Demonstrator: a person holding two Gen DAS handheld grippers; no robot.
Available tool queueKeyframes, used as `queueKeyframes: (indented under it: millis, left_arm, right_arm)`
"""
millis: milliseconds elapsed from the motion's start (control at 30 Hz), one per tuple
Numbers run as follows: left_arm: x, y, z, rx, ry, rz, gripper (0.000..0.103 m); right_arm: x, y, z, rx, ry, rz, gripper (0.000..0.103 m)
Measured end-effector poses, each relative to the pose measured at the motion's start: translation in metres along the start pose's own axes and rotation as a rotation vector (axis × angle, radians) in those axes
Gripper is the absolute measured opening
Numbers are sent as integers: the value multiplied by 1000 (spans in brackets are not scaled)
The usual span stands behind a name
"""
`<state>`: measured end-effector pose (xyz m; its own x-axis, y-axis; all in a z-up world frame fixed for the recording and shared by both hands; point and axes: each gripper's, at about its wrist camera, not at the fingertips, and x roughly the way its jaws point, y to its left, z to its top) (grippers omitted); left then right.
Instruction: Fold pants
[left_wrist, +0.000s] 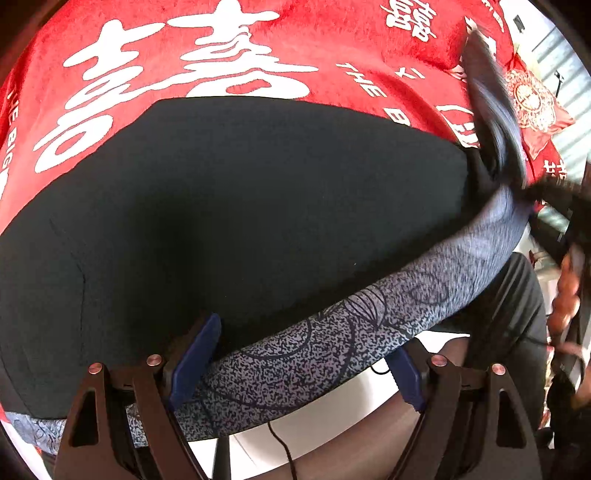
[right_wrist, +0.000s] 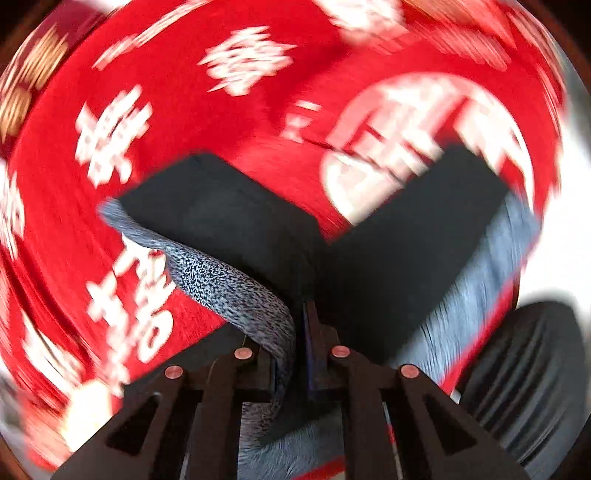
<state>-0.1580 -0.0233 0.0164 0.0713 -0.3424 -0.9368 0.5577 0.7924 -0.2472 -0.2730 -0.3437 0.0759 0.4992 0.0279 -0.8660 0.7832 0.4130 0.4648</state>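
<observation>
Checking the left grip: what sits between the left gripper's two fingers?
The pants' speckled waistband runs between the open left gripper's fingers, pads not closed on it; seen in the left wrist view.

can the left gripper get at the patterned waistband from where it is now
Probably yes: the left gripper stands open with the patterned waistband already passing between its fingers, and nothing lies in the way.

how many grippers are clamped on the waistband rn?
1. The right gripper is shut on the speckled waistband of the black pants. The left gripper straddles the waistband, open, pads apart.
</observation>
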Motion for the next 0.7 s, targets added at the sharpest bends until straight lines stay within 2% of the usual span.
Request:
queueKeyframes:
  millis: [33,100,167,267,367,467,600,633,667,700]
  left_arm:
    - [1,-2,0,7,1,5,85]
    - [2,-4,1,17,5,14,85]
    - [3,-6,2,20,7,19,85]
    - [4,-8,3,20,8,24,85]
    - [4,-9,2,23,13,29,85]
    - [3,-12,2,24,23,24,85]
    - [0,-15,2,32,28,13,85]
    - [0,-17,2,37,28,13,85]
    - [0,-18,2,42,30,16,85]
    - [0,-19,2,45,32,19,85]
  right_arm:
    - [5,-15,-3,31,27,0,12]
    - [9,-26,-5,-15,27,-19,13]
    - [5,-22,-5,-116,0,-48,13]
    - [-2,-15,-4,-181,-8,-96,21]
    - [-3,-19,1,-195,18,-51,21]
    - [-2,-31,8,-145,53,22,22]
    - [1,-55,19,-11,106,144,25]
    - [3,-59,19,26,113,160,37]
    - [2,-70,22,74,105,161,54]
    - [-4,-80,26,111,60,146,70]
